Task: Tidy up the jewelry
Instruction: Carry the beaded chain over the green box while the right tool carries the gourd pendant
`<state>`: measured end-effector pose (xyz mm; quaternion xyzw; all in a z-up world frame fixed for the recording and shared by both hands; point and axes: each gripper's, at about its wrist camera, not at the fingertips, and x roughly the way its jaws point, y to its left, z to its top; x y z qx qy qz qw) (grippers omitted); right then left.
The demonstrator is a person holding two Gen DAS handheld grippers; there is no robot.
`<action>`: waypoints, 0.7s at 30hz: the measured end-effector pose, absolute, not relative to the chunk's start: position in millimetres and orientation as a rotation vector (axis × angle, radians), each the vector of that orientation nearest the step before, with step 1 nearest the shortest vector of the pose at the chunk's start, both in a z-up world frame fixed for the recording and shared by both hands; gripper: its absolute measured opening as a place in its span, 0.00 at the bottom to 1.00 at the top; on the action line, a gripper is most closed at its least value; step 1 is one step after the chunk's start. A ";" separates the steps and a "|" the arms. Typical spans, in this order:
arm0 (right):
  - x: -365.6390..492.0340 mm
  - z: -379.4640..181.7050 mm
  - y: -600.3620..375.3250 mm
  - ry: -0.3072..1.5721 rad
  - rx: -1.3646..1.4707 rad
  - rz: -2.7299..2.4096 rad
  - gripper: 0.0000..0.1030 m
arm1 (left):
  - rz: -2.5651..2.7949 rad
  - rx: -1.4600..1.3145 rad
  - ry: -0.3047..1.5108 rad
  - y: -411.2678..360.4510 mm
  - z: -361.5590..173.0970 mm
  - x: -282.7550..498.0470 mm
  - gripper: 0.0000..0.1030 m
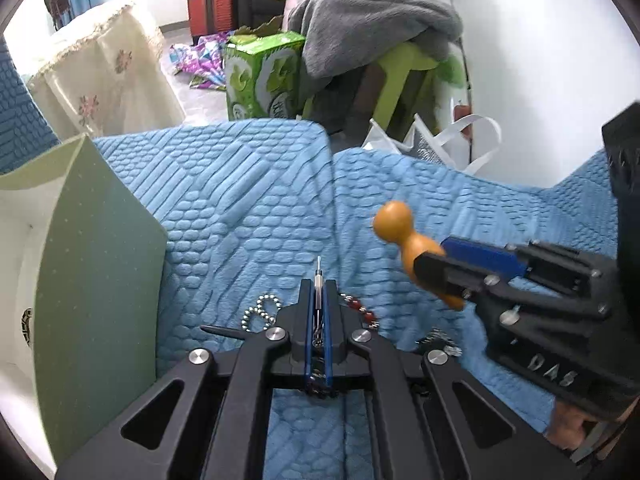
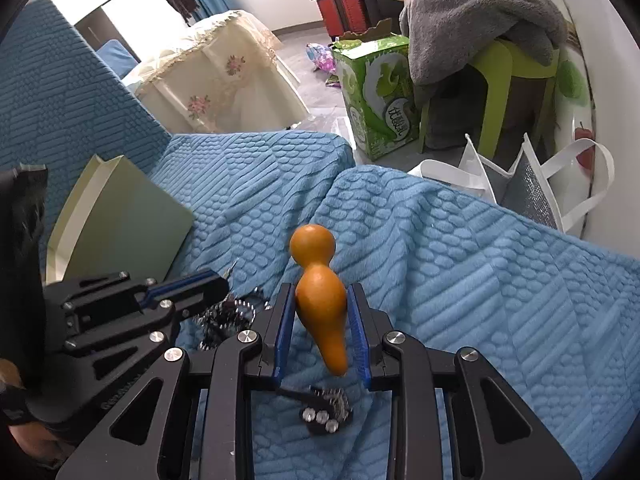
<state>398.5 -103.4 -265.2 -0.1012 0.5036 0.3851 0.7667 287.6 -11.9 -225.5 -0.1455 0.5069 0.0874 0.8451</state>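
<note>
My left gripper is shut on a thin silver piece of jewelry whose tip sticks out past the fingers; a chain dangles below. Under it on the blue blanket lie a silver bead chain and a red bead strand. My right gripper is shut on an orange gourd-shaped wooden pendant, held above the blanket; it also shows in the left wrist view. A dark brooch with clear stones lies under the right gripper. More silver jewelry sits by the left gripper's fingers.
An open pale green box stands at the left on the blue textured blanket; it also shows in the right wrist view. Beyond the blanket's edge are a green carton, a green stool under grey cloth and a white bag.
</note>
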 end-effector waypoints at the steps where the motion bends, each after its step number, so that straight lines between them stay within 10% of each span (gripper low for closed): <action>1: 396.0 -264.4 -106.1 1.090 -0.215 0.831 0.24 | 0.182 -0.305 1.062 -13.6 -222.4 286.1 0.03; 21: 334.5 -239.7 -143.8 0.997 -0.115 0.705 0.24 | 0.107 -0.308 1.006 -26.5 -191.2 243.1 0.03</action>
